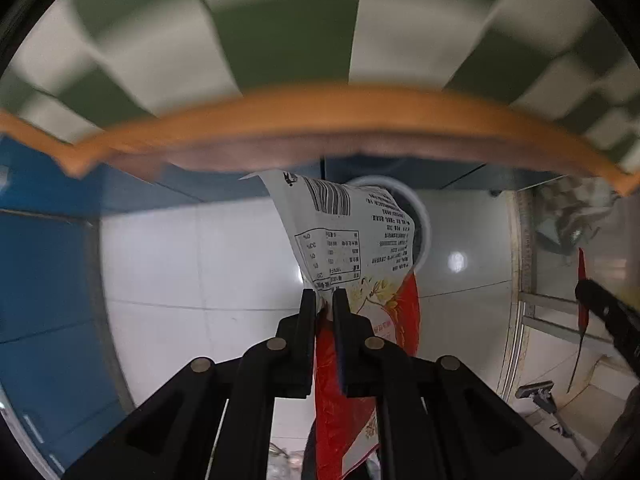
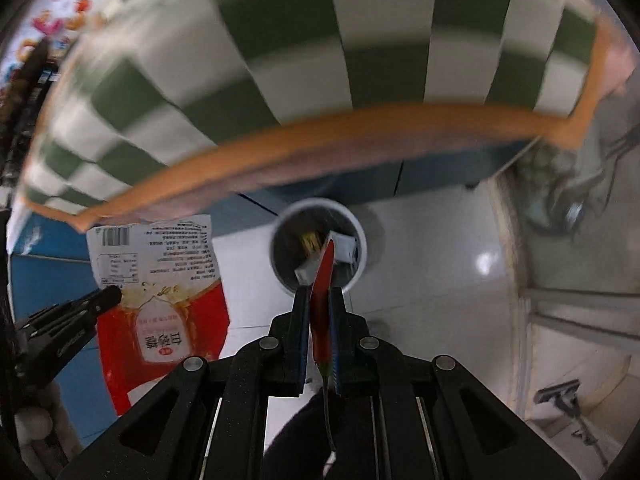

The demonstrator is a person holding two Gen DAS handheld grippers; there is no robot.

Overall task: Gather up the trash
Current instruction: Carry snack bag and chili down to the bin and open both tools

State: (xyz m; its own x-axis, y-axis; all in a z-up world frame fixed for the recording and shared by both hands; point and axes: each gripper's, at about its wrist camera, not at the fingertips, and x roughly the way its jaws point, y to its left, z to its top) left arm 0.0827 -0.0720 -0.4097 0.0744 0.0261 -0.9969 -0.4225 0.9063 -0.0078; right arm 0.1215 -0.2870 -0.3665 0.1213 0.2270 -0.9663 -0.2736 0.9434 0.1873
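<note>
My left gripper (image 1: 325,294) is shut on a red and white food packet (image 1: 348,240), which sticks up past the fingers; the packet also shows in the right wrist view (image 2: 160,292), held by the left gripper (image 2: 110,296). My right gripper (image 2: 319,292) is shut on a thin red chilli pepper (image 2: 322,280) with a green stem, also seen at the right of the left wrist view (image 1: 582,280). A white round bin (image 2: 319,216) stands on the floor below, just beyond the right fingertips, with wrappers inside. In the left wrist view the bin (image 1: 420,208) is mostly hidden behind the packet.
A table with a green and white checked cloth (image 2: 360,40) and an orange edge (image 2: 320,128) fills the top of both views. Blue cabinets (image 1: 40,280) stand at the left. The floor is white tile (image 2: 440,260). A mop head (image 2: 560,394) lies at the right.
</note>
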